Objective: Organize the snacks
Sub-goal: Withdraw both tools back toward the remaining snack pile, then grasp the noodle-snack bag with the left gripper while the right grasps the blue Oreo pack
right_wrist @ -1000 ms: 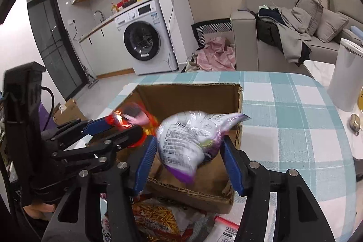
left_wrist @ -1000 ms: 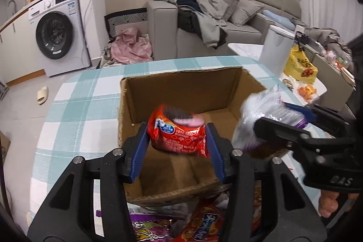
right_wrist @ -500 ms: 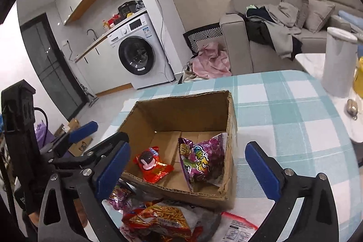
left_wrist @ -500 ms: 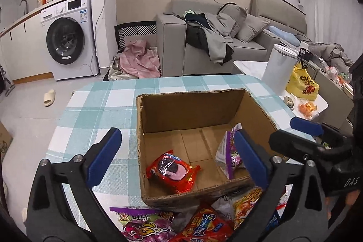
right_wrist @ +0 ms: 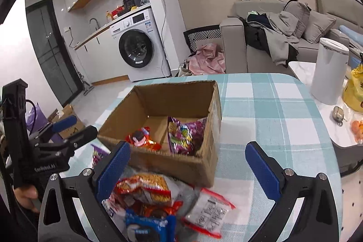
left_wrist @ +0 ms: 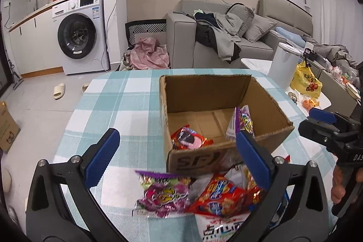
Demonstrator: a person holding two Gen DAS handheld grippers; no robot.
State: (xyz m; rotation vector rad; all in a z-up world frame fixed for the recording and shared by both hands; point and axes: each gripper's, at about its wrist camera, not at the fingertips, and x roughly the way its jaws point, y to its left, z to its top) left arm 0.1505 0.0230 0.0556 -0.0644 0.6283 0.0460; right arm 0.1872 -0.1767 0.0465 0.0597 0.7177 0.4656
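Left wrist view: my left tool (left_wrist: pixel 177 151) stands wide open with nothing between the blue pads; its jaws have just been opening, nothing left in them; the red snack packet (left_wrist: pixel 190 141) now lies on the floor of the cardboard box (left_wrist: pixel 204 92), near the front wall; a purple packet (left_wrist: pixel 241 121) leans upright against the box's right side. I judge this the gap between one drop and the next pick; loose snacks wait on the surface (left_wrist: pixel 113 101) just in front of the box: a purple candy bag (left_wrist: pixel 163 194) and a red bag (left_wrist: pixel 222 196) beside it, touching. Next move calls for tipping down onto one of those bags; the tool points down and forward over them.

Right wrist view: my right tool (right_wrist: pixel 187 165) also gapes fully, empty; its jaws have likewise just been opening. Below it sit an orange-red noodle-snack bag (right_wrist: pixel 143 187), a blue cookie pack (right_wrist: pixel 149 228), and a red-edged clear packet (right_wrist: pixel 208 212); all outside the box, overlapping. The tool angles down toward the box's near corner; the left tool shows at the left edge, a hand gripping its handle.
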